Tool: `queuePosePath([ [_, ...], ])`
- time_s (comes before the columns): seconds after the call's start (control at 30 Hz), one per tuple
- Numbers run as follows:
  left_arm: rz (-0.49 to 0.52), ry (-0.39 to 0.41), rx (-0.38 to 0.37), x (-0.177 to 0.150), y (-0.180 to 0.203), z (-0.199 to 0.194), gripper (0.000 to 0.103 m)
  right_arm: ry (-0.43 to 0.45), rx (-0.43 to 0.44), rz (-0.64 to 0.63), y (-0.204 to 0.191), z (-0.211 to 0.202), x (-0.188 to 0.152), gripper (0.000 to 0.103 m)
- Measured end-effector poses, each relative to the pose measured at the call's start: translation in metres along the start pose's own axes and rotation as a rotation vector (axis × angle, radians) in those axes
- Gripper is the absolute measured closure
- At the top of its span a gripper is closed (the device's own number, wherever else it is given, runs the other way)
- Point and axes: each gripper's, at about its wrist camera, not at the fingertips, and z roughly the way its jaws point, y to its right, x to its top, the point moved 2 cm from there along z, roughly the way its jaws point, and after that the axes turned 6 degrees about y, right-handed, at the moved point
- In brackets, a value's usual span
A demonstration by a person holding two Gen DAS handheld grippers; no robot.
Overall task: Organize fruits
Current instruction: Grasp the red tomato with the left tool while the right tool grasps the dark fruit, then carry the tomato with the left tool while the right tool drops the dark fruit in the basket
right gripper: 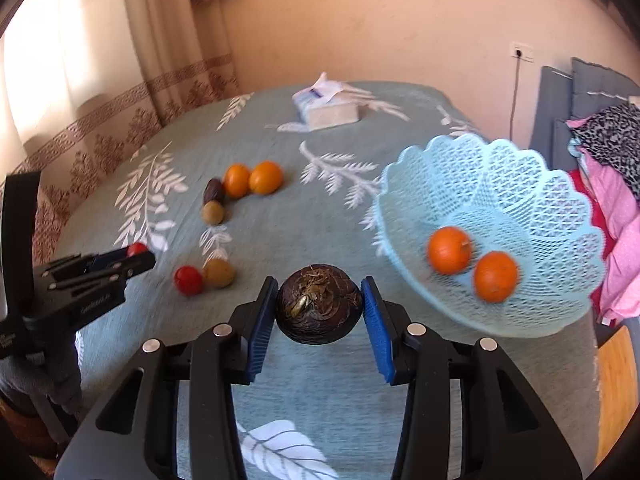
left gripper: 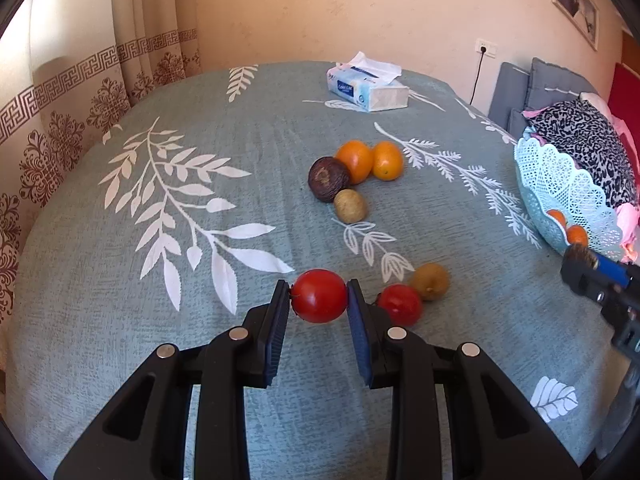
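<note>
My left gripper is shut on a red tomato just above the tablecloth; it also shows in the right wrist view. My right gripper is shut on a dark brown wrinkled fruit, held above the table left of the light blue lace basket. Two oranges lie in the basket. On the cloth lie a second tomato, a tan fruit, two more oranges, another dark fruit and a tan fruit.
A tissue box sits at the far side of the table. A curtain hangs on the left. Grey cushions and piled clothes lie beyond the right edge, behind the basket.
</note>
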Motion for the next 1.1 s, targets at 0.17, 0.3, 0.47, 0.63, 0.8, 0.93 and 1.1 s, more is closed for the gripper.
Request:
queuePosePath([
  [0.17,0.016,0.012,-0.009,0.005,0.009,-0.003,0.073,0.049,-0.059,0.052,0.027,-0.014,0.012,0.059],
  [0.3,0.026,0.016,-0.017,0.007,0.016,-0.004,0.073,0.065,-0.106,0.092,0.048,-0.019,0.014,0.059],
  [0.47,0.045,0.022,-0.030,0.010,0.027,-0.005,0.073,0.065,-0.165,0.136,0.075,-0.019,0.013,0.059],
  [0.63,0.064,0.028,-0.046,0.013,0.036,-0.006,0.073,0.066,-0.215,0.166,0.095,-0.018,0.011,0.059],
  [0.8,0.083,0.034,-0.063,0.018,0.048,-0.006,0.073,0.064,-0.244,0.181,0.106,-0.014,0.009,0.059],
  [0.93,0.102,0.042,-0.077,0.022,0.059,-0.007,0.073,0.061,-0.255,0.189,0.112,-0.011,0.008,0.059],
  [1.1,0.126,0.056,-0.106,0.030,0.077,-0.008,0.073,0.084,-0.268,0.188,0.113,-0.017,0.010,0.058],
])
